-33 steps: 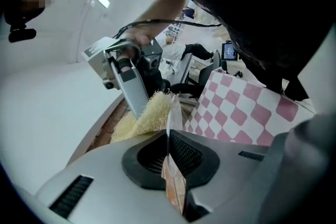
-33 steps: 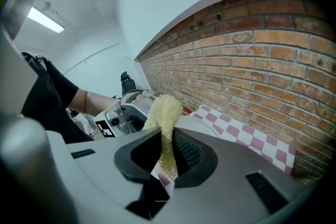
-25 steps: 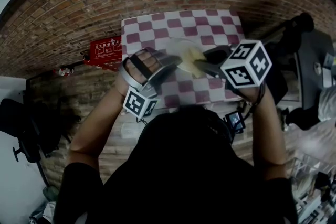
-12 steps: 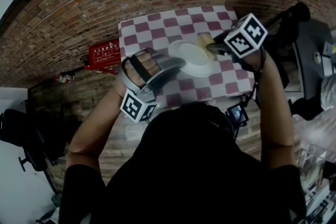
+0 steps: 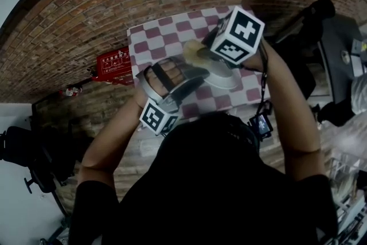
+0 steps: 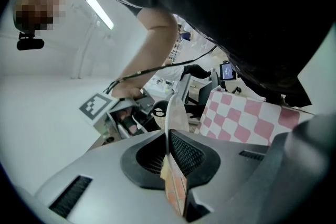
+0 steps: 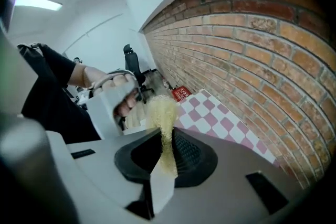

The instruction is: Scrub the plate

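Left tongs (image 6: 169, 136): clenched on the rim of the plate (image 6: 175, 113), which I see edge-on only.
Right tongs (image 7: 164, 139): clamped on a yellow scrub pad (image 7: 161, 108), frayed top poking out above the jaws.
Plate position: over the checked tablecloth (image 5: 155, 37), between my two tongs.
Hidden: in the head view my right marker cube (image 5: 236, 34) covers much of the plate.
Unclear: whether the pad touches the plate.

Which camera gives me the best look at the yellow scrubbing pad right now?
The right gripper view: the yellow fibrous scrubbing pad stands clamped between the jaws of the right gripper, its frayed top plain. The head view shows only a pale sliver of it beside that gripper's marker cube. In the left gripper view I cannot make it out.
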A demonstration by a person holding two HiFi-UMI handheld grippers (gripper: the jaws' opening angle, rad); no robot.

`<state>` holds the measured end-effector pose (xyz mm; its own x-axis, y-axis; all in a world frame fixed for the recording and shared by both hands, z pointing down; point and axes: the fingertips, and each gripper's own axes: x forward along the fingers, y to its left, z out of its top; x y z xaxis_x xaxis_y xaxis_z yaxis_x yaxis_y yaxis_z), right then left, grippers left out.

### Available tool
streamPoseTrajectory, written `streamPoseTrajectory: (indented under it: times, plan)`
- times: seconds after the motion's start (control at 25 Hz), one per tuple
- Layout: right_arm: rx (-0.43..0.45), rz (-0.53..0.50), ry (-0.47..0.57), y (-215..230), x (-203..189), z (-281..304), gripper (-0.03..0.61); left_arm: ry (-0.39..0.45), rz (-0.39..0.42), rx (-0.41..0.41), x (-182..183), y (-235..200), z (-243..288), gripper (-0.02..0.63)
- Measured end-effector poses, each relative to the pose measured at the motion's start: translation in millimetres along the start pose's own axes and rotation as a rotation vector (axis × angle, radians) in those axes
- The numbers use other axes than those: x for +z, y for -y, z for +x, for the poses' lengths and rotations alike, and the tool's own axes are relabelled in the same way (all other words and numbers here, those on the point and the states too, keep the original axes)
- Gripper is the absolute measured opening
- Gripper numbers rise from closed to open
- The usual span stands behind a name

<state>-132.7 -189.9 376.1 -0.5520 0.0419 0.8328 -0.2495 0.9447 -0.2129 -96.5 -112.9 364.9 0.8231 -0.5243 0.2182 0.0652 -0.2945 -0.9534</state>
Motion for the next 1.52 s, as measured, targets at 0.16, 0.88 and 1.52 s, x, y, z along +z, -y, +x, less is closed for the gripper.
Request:
streamPoseTrajectory:
  times: [0.16, 0.88, 1.52]
  plan:
    - [0.029, 0.021, 0.060, -26, 9, -15, 0.048, -0.078, -0.059, 0.018, -29, 2, -8, 0.020]
    - [-0.074, 0.169, -0.081, 39, -76, 7, 0.048, -0.124, -0.092, 0.025, -47, -1, -26, 0.023]
    - [-0.065, 0.065, -0.033, 33, -2, 26, 0.048, -0.040, -0.123, -0.020, -21, 10, 5, 0.021]
